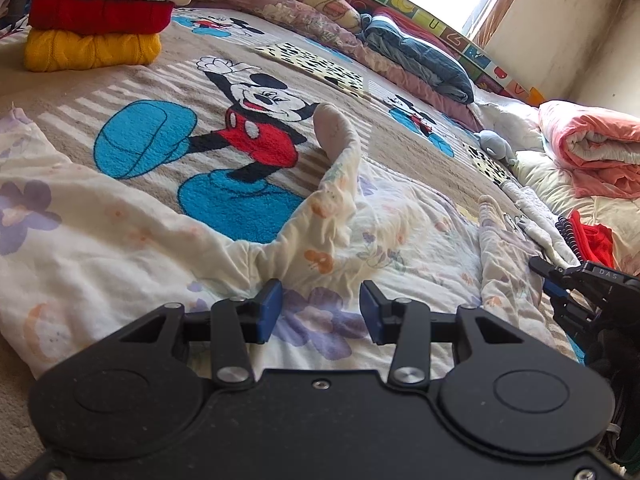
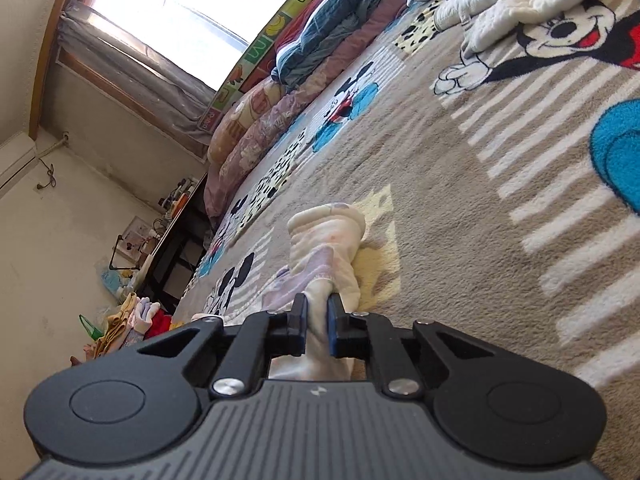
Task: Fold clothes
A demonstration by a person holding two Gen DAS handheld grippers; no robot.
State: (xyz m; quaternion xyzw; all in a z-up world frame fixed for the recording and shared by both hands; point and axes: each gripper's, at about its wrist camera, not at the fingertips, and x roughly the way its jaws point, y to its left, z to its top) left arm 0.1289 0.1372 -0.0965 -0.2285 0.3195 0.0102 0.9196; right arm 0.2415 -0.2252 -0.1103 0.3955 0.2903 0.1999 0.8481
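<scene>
A cream floral garment lies spread and rumpled on the Mickey Mouse blanket. One sleeve sticks up and away from me. My left gripper is open, its blue pads just above the garment's near part. My right gripper is shut on a bunched part of the same garment, which lies against the blanket. The right gripper also shows at the right edge of the left wrist view.
A stack of folded sweaters stands at the far left. Pillows and a blue quilt line the far edge. A pink quilt, a grey plush toy and white clothes lie to the right.
</scene>
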